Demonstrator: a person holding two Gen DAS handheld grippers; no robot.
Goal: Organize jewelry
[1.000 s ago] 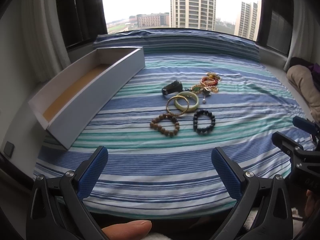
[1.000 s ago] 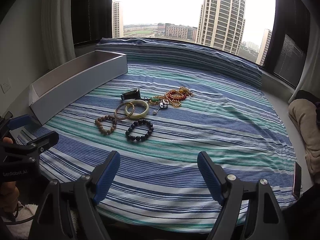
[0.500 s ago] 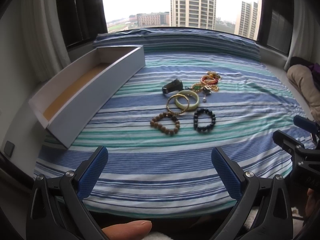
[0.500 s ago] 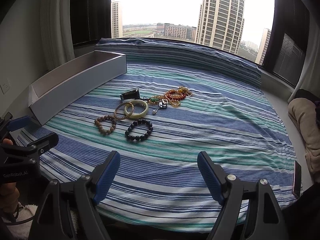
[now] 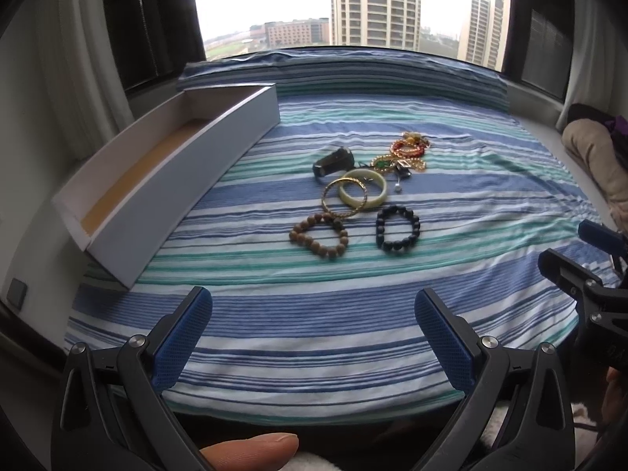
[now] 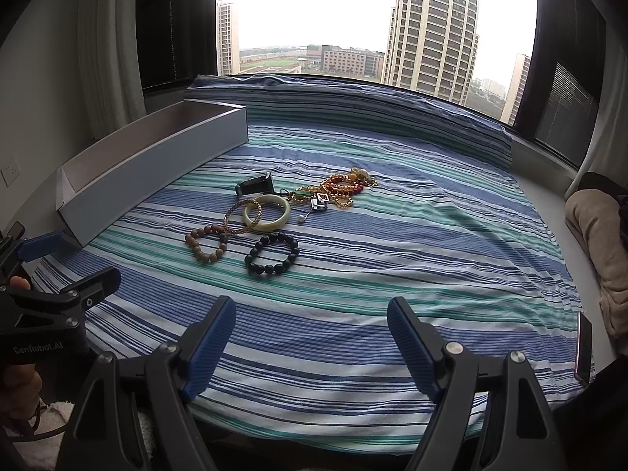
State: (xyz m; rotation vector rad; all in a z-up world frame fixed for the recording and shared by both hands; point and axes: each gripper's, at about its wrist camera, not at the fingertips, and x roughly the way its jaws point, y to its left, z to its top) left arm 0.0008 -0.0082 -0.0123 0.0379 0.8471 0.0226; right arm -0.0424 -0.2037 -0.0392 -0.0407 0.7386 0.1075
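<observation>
Currently both tongs gape empty, left gripper [image 5: 313,335], right gripper [image 6: 312,339] | risk: gold bangle [image 5: 344,198] overlaps wooden bracelet [image 5: 319,234], lifting 1 drags the other | tangled necklaces [image 5: 406,153] snag | box [image 5: 172,174] empty

A bed [image 5: 314,322] covered in a blue, green and white striped sheet is seen. A long white box [image 5: 172,180] is set at ten o'clock; bracelets — wooden beads [image 5: 320,234], black beads [image 5: 397,229], a pale bangle [image 5: 363,192] — are clustered at twelve, beside what may be tangled necklaces [image 5: 404,153].
</observation>
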